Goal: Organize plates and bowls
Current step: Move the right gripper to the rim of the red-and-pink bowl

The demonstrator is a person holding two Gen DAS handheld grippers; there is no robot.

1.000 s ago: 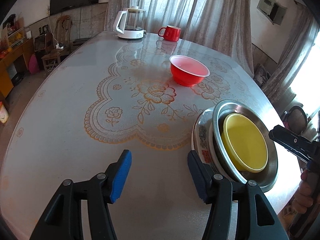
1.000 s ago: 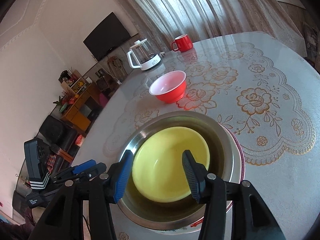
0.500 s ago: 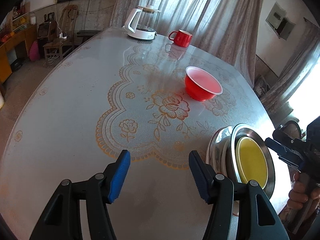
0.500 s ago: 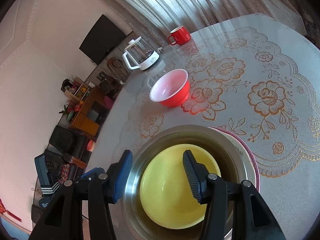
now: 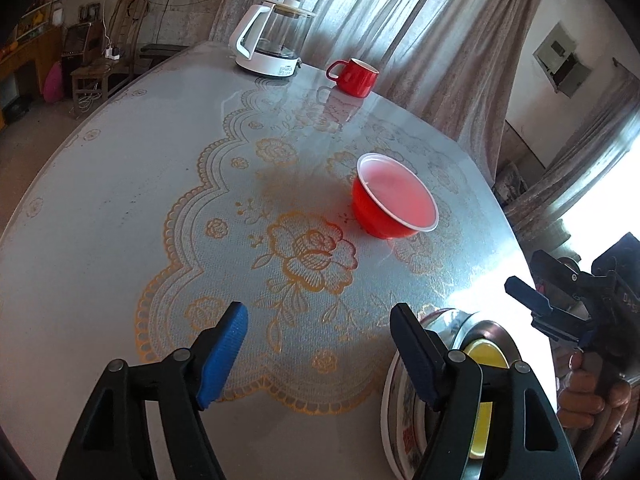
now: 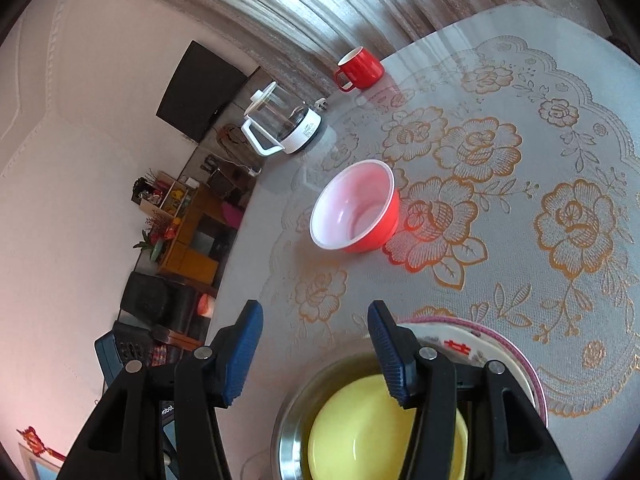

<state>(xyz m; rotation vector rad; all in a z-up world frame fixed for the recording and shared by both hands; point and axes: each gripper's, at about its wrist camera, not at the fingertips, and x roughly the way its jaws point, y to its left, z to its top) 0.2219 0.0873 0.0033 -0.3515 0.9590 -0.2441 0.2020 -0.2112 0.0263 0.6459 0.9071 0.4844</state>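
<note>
Left wrist view. Left gripper [image 5: 316, 344] low in the picture, jaws opening wide, nothing between them, only the lace-pattern table [image 5: 100, 220] below. Red bowl [image 5: 394, 202] alone in the middle of the table, upright and empty. Down at the right edge, partly behind the right finger, a stack: patterned plate [image 5: 404, 436] at the bottom, steel dish [image 5: 486, 328] on it, yellow bowl [image 5: 486, 354] inside. Far back by the curtain, a glass kettle [image 5: 274, 46] and a red mug [image 5: 354, 76]. Off to the right, the right gripper [image 5: 532, 312] and a hand [image 5: 588, 392] around its handle.

Right wrist view. Right gripper [image 6: 316, 354] partly open, holding nothing, one finger over the rim of the steel dish [image 6: 292, 412]. Yellow bowl [image 6: 360, 432] sitting in the dish, patterned plate [image 6: 504, 344] peeking out under it. Red bowl [image 6: 354, 208] ahead, well apart from the stack, seen from higher so its pale pink inside shows all the way down. Kettle [image 6: 286, 124] and mug [image 6: 360, 66] near the far edge.

Task looks mostly done: three pieces already piled up. Left to do, most likely: red bowl into the yellow one.

Only in the left view: the other gripper and the hand. Only in the right view: the deep inside of the red bowl, a dark screen [image 6: 200, 92] on the wall, and shelves [image 6: 180, 216] off the table.
</note>
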